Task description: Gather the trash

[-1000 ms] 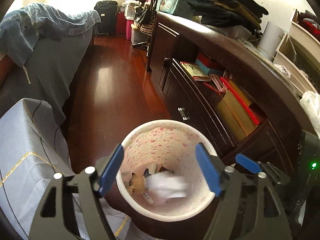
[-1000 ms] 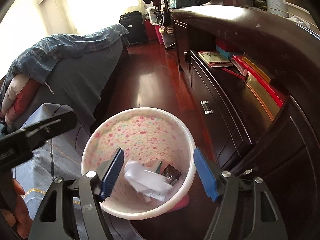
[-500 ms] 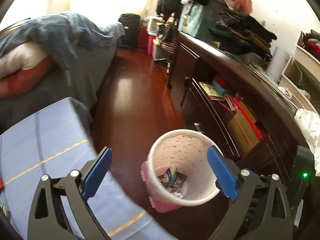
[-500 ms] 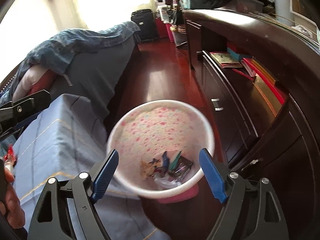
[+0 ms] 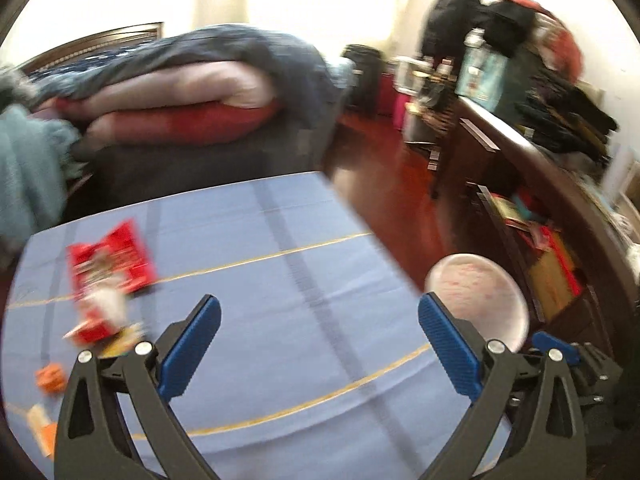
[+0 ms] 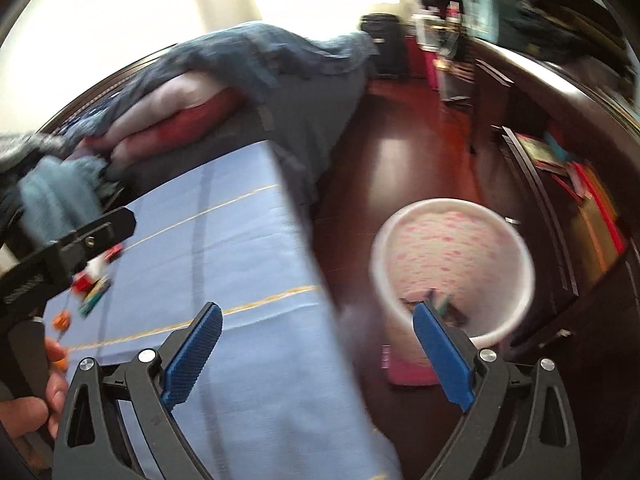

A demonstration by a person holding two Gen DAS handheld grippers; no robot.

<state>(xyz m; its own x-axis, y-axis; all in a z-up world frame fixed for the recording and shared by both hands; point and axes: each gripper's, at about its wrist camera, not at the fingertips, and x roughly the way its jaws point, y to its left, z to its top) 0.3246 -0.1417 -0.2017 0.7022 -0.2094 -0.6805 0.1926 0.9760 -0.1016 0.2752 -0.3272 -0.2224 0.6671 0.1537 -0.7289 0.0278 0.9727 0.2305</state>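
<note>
My left gripper (image 5: 320, 344) is open and empty above the blue bed sheet (image 5: 280, 280). A red snack wrapper (image 5: 108, 268) lies on the sheet to its left, with small orange scraps (image 5: 50, 378) nearer the edge. The white bin with pink dots (image 5: 476, 300) stands on the floor to the right. My right gripper (image 6: 316, 354) is open and empty over the bed edge; the bin (image 6: 452, 264) holds several wrappers (image 6: 436, 304) by its right finger. The wrappers on the sheet (image 6: 92, 280) also show in the right wrist view, behind the left gripper's body (image 6: 64, 256).
Pillows and a blue blanket (image 5: 192, 80) lie at the head of the bed. A dark wooden dresser (image 5: 540, 200) with books runs along the right. Red wooden floor (image 6: 400, 152) lies between bed and dresser. Both views are motion-blurred.
Both grippers have swung left, away from over the bin toward the bed. The white paper dropped into the bin. The red wrapper has come into the left view.
</note>
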